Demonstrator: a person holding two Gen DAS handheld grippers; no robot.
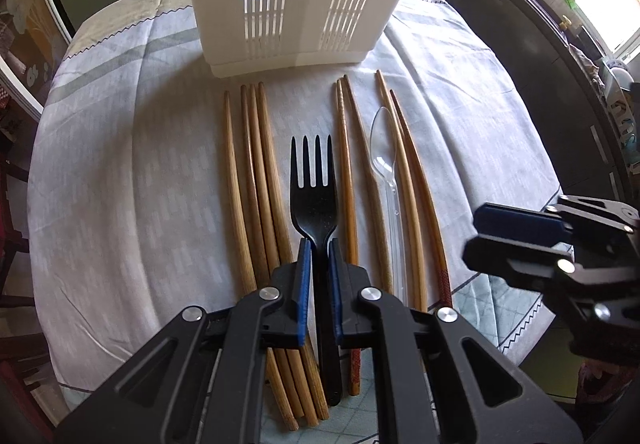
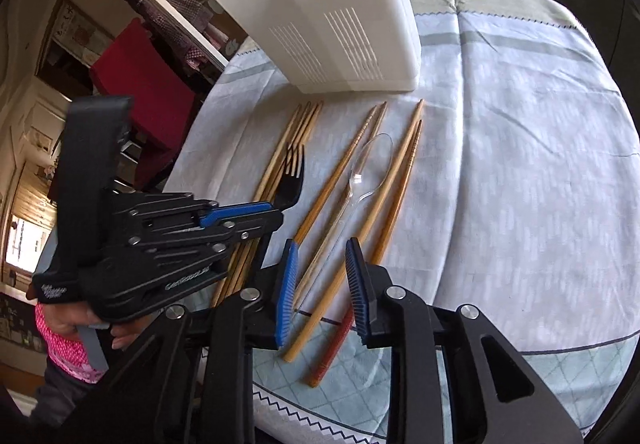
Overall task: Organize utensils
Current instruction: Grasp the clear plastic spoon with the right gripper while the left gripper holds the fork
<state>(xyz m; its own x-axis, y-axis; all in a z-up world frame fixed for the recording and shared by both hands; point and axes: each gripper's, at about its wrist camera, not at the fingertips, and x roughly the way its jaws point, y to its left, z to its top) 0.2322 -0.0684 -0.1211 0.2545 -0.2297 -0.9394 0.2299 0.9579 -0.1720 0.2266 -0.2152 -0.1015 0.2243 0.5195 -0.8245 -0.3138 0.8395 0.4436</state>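
Note:
A black plastic fork (image 1: 316,188) lies among several wooden chopsticks (image 1: 256,172) on the tablecloth. My left gripper (image 1: 319,256) is shut on the fork's handle, with its blue pads against both sides. The right wrist view shows the left gripper (image 2: 264,214) from the side, holding the fork (image 2: 294,180). A clear plastic spoon (image 2: 370,168) lies between chopsticks (image 2: 400,180) further right. My right gripper (image 2: 322,256) hovers over the spoon's handle and one chopstick, jaws apart and not touching them. In the left wrist view the right gripper (image 1: 472,240) enters from the right. A white slotted utensil holder (image 1: 288,4) stands behind the row.
The round table carries a pale checked cloth (image 2: 520,124); its near edge is just below the utensil ends. A red chair (image 2: 140,84) stands at the left, and dark kitchen counters (image 1: 520,44) run along the right. A person's hand (image 2: 72,324) grips the left tool.

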